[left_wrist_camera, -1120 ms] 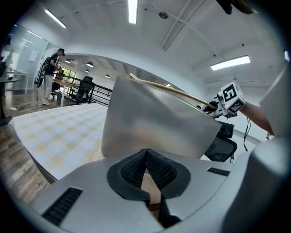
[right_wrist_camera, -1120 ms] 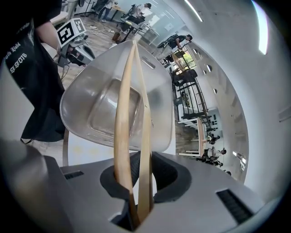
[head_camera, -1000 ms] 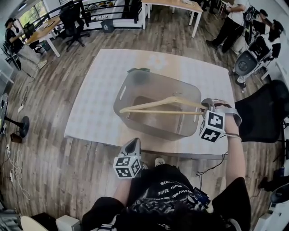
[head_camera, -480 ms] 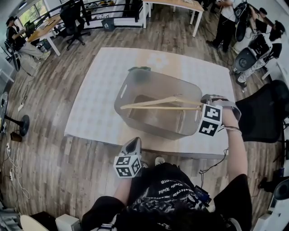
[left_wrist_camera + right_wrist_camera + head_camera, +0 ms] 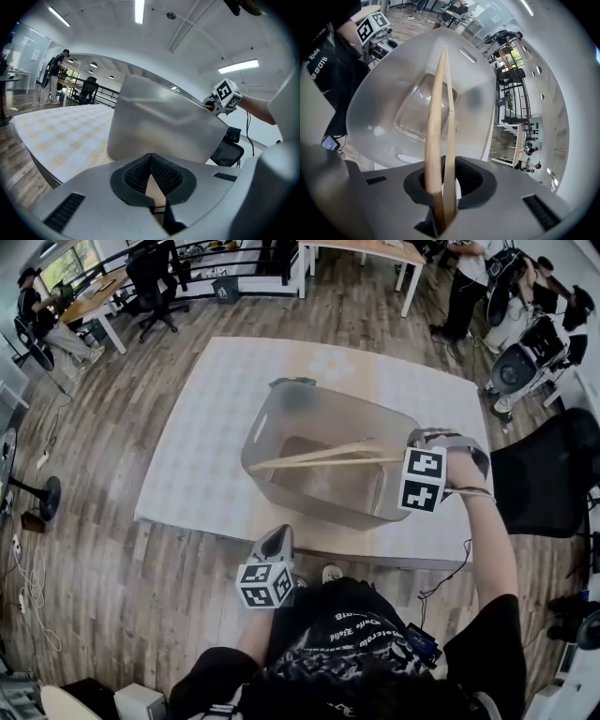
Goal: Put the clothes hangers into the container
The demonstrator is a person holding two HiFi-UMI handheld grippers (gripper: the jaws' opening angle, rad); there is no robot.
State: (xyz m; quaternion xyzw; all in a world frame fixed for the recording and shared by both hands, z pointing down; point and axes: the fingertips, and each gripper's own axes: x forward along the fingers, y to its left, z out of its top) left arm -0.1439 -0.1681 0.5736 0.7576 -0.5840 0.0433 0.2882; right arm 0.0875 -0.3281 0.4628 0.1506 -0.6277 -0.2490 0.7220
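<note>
A translucent grey container (image 5: 281, 418) stands on the table. A wooden clothes hanger (image 5: 319, 457) lies across its opening, reaching from the right rim to the left wall. My right gripper (image 5: 411, 457) sits at the container's right rim, shut on the hanger's end. In the right gripper view the hanger (image 5: 440, 108) runs out from between the jaws over the container (image 5: 393, 117). My left gripper (image 5: 274, 540) hangs at the table's front edge, shut and empty. Its view has the pads (image 5: 140, 176) meeting in front of the container's wall (image 5: 164, 126).
The table (image 5: 206, 446) carries a pale checked cloth. A black office chair (image 5: 548, 474) stands close on the right. Desks, chairs and several people are at the back of the room. A fan base (image 5: 42, 501) and cables lie on the floor at left.
My right gripper has shifted a little up and left toward the container's rim. The hanger has turned more edge-on and its far end has dropped slightly. The left gripper has not moved.
</note>
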